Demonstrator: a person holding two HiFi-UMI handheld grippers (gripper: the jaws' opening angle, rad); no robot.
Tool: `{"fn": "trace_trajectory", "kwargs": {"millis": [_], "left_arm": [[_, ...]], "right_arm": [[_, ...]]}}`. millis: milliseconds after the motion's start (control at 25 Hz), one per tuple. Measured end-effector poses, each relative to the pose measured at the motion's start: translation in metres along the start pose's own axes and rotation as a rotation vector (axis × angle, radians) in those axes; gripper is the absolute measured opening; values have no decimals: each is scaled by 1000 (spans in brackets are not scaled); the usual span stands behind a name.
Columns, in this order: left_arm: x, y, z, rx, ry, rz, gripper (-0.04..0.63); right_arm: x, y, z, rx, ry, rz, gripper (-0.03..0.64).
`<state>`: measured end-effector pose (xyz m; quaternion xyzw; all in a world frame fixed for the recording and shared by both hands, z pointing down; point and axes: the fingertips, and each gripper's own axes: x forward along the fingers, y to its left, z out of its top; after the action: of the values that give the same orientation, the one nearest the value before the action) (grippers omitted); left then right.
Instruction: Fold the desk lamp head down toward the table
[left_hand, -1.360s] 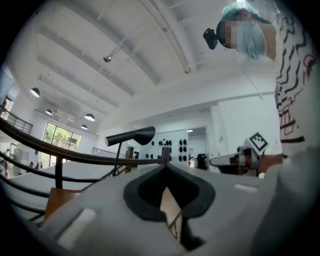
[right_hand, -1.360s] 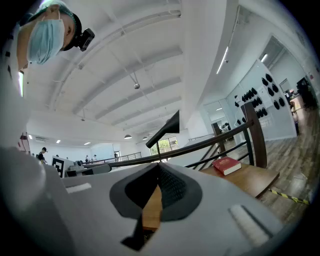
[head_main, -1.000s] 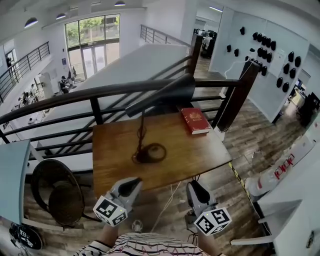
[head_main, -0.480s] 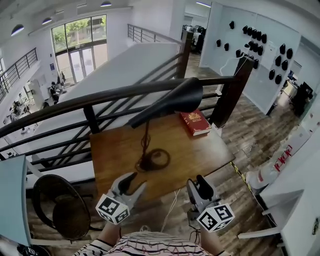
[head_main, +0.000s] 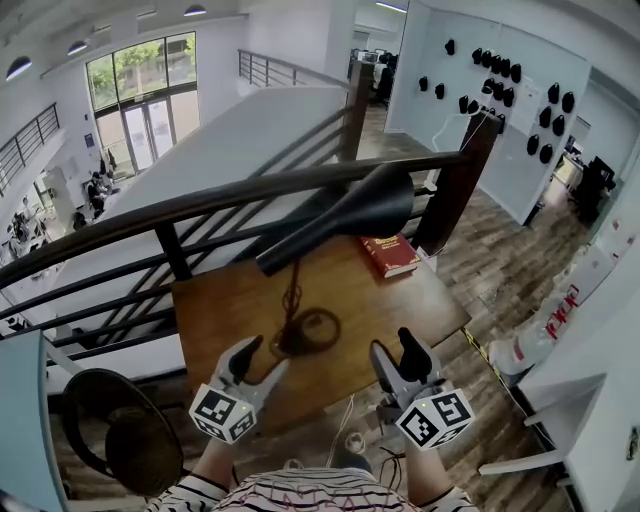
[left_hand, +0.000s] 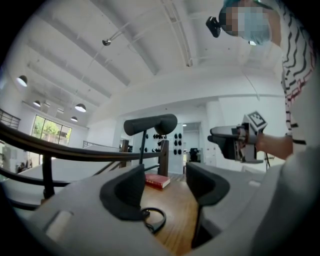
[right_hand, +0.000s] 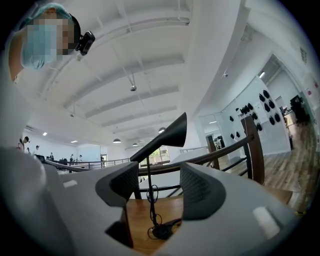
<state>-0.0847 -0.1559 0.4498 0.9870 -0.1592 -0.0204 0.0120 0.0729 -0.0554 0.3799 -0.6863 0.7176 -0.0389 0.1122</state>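
Observation:
A black desk lamp stands on the small wooden table (head_main: 410, 305). Its long cone head (head_main: 340, 213) is raised and slanted over a thin stem (head_main: 292, 295), and its round base (head_main: 306, 331) has a cord looped around it. My left gripper (head_main: 258, 362) hovers at the table's near edge, just left of the base; its jaws are opening with nothing between them. My right gripper (head_main: 397, 352) is at the near edge on the right, its jaws also opening and empty. The left gripper view shows the lamp head (left_hand: 150, 124) ahead, and the right gripper view shows the head (right_hand: 162, 137) and stem (right_hand: 149, 195).
A red book (head_main: 390, 255) lies at the table's far right corner. A dark railing (head_main: 200, 205) with a thick post (head_main: 455, 185) runs right behind the table, with a drop beyond it. A round dark chair (head_main: 115, 425) stands at the lower left.
Both grippers have moved forward to the table's near edge. Their jaws, nearly shut a second ago, have spread apart. The lamp stands as before.

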Motion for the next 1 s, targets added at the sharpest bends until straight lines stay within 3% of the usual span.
{"fn": "trace_trajectory", "kwargs": {"millis": [1000], "left_arm": [[166, 79, -4, 29, 4, 203, 255]], "right_arm": [[161, -142, 122, -197, -107, 202, 247]]}}
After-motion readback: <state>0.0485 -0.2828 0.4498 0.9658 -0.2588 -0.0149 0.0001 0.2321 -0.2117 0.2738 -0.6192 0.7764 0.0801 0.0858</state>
